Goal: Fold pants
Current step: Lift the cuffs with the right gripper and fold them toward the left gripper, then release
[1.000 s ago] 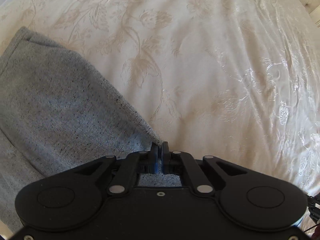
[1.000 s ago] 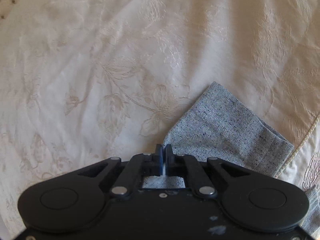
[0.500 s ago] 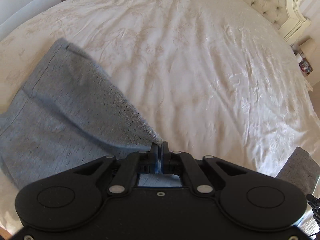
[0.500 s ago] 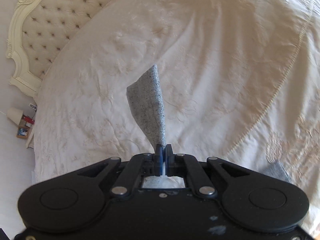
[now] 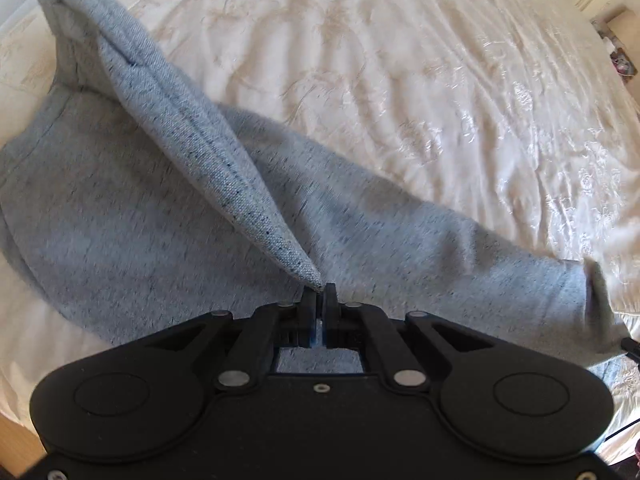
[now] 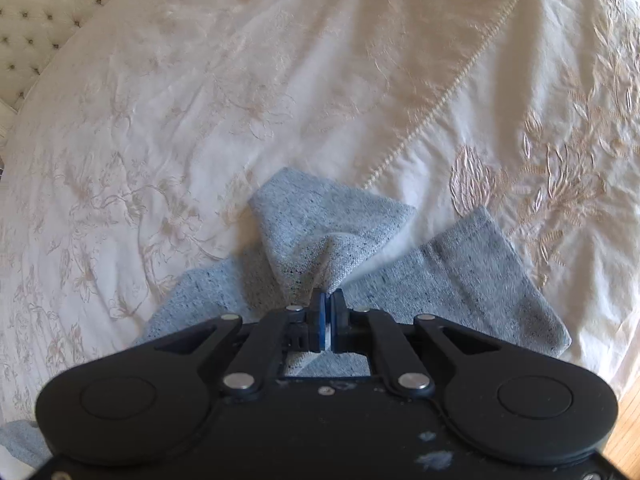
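Fingers (image 5: 309,305) on our left gripper (image 5: 319,290) are pressed together on a corner of the grey pants (image 5: 180,216), and the cloth rises from that pinch as a narrow, taut ridge running up and away to the left toward the far end of the garment. Beneath that ridge the rest of the pants lies spread on the bed (image 5: 440,80), a wide grey sheet reaching from the left edge of the left wrist view across to the lower right. Parts of it are blurred, so we cannot tell seams or pockets apart there.

Our right gripper (image 6: 329,300) is likewise clamped on the pants (image 6: 320,240): its blue-padded fingers (image 6: 318,322) meet on a bunched point of grey cloth, which fans upward from the pinch into a folded flap. To the right of that flap a second grey panel lies flat on the bedspread, with a pale strip showing between the two. More grey cloth spreads to the lower left under the gripper body.

We see the cream bedspread, embroidered with flowers and leaves, all around the garment, a corded seam (image 6: 440,100) crossing it diagonally in the right wrist view. A tufted headboard (image 6: 48,8) shows at the upper left of that view, and wooden floor (image 6: 628,432) at its lower right corner.
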